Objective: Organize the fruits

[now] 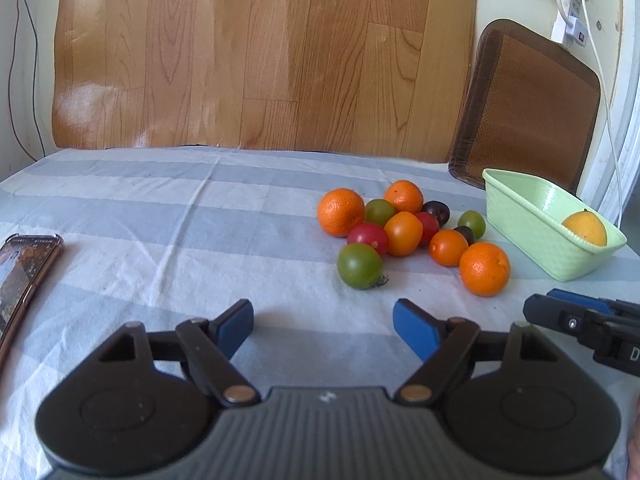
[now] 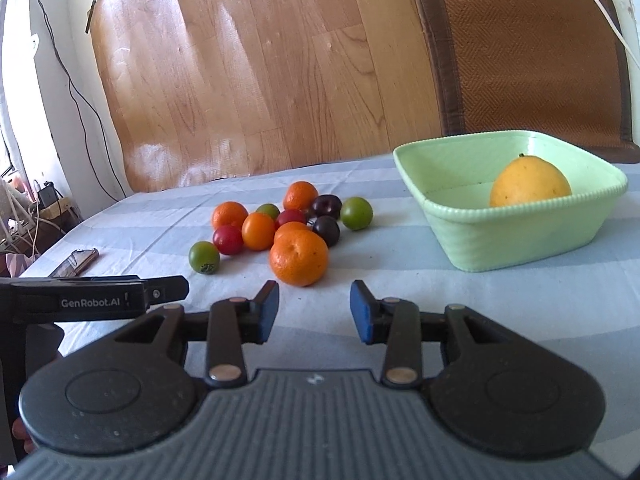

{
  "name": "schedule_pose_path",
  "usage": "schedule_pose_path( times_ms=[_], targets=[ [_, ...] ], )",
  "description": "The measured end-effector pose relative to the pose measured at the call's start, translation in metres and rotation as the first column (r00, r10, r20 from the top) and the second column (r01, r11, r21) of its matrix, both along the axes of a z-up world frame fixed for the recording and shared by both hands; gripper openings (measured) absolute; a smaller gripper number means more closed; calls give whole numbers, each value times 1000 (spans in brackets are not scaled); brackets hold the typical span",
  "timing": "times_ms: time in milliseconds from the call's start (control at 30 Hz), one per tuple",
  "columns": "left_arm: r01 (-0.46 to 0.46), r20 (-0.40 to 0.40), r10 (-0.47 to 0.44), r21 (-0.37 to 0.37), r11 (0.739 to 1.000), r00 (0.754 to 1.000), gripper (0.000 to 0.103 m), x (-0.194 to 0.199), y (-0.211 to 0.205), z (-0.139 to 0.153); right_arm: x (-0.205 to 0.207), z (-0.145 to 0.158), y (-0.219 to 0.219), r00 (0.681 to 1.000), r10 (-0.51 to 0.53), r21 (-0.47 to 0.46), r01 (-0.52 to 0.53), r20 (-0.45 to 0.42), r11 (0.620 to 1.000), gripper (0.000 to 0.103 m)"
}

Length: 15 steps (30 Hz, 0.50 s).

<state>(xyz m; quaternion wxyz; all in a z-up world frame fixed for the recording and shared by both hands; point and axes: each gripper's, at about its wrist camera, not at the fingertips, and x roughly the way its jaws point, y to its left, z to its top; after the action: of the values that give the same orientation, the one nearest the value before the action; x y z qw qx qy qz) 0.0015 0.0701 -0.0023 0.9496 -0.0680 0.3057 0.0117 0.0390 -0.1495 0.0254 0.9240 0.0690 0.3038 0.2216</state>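
A pile of small fruits lies on the striped cloth: orange mandarins [image 1: 484,268] [image 2: 298,257], green tomatoes [image 1: 359,265] [image 2: 203,257], red tomatoes [image 1: 368,237] [image 2: 227,239] and dark plums [image 2: 326,230]. A pale green basket [image 1: 520,216] [image 2: 472,236] stands to their right and holds one yellow fruit [image 1: 585,227] [image 2: 530,183]. My left gripper [image 1: 323,326] is open and empty, short of the pile. My right gripper [image 2: 314,310] is open and empty, just in front of the nearest mandarin. Each gripper shows at the edge of the other's view.
A phone [image 1: 24,276] [image 2: 78,262] lies at the left of the table. A wood-pattern board [image 1: 256,56] leans on the wall behind. A woven chair back [image 1: 528,108] [image 2: 524,56] stands behind the basket. Cables and a power strip [image 1: 570,20] hang on the wall.
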Motion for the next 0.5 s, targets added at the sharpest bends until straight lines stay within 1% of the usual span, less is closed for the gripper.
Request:
schedule_pose_path(
  times_ms=[267, 500],
  targets=[
    [2, 5, -2, 14, 1000, 1000, 80, -1, -1, 1, 1, -1, 1, 1000, -6, -13, 6, 1, 1000, 45],
    [2, 7, -2, 18, 1000, 1000, 80, -1, -1, 1, 2, -1, 0, 1000, -2, -12, 2, 2, 1000, 46]
  ],
)
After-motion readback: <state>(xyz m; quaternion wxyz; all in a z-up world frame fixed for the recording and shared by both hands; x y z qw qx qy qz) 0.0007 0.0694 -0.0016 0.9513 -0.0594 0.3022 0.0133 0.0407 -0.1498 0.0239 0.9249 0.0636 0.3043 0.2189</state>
